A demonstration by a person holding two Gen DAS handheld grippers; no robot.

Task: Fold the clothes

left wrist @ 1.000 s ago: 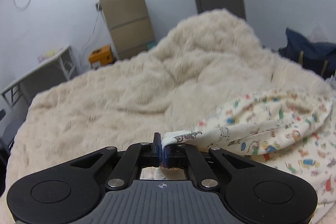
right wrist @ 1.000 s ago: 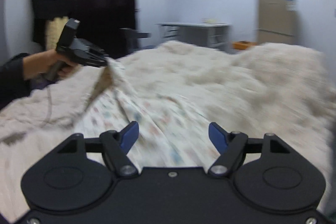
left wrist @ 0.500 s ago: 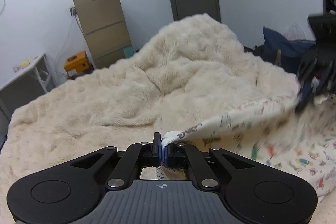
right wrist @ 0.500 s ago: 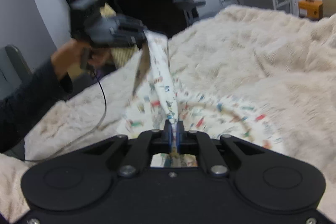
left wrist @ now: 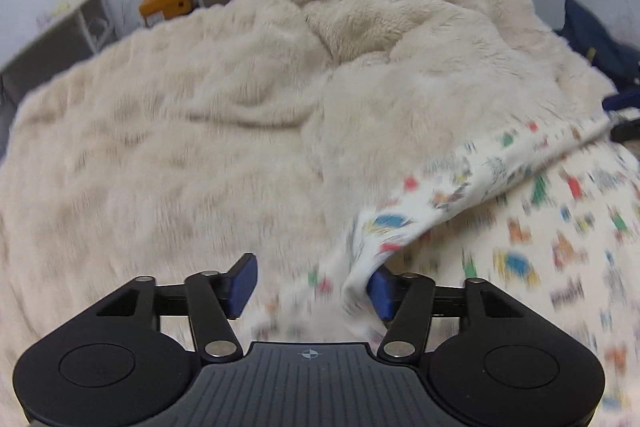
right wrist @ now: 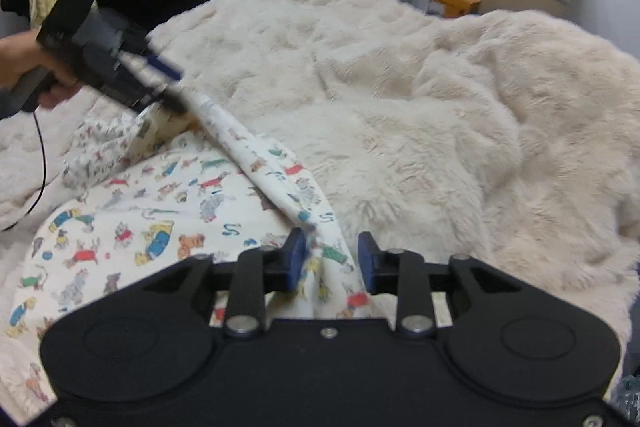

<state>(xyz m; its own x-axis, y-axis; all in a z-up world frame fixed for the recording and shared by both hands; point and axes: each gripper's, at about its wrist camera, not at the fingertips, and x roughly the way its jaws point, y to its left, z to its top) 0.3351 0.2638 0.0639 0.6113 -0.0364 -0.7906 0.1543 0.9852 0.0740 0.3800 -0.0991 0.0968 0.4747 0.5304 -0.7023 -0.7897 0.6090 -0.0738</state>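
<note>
Left wrist view: printed garment released on the bed

A cream, shaggy fleece blanket [left wrist: 208, 115] is spread beneath a white cotton garment with a colourful cartoon print [left wrist: 560, 239]. The left gripper [left wrist: 312, 281] and right gripper [right wrist: 331, 259] have just been opening; the fabric's folded edge is seen lying loose between parted blue pads [right wrist: 295, 259]

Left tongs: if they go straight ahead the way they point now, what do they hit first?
Probably the printed garment: its folded edge already lies between the open left tongs, which have just been opening. Beyond that, the fluffy cream blanket. Blur makes depth uncertain.
</note>
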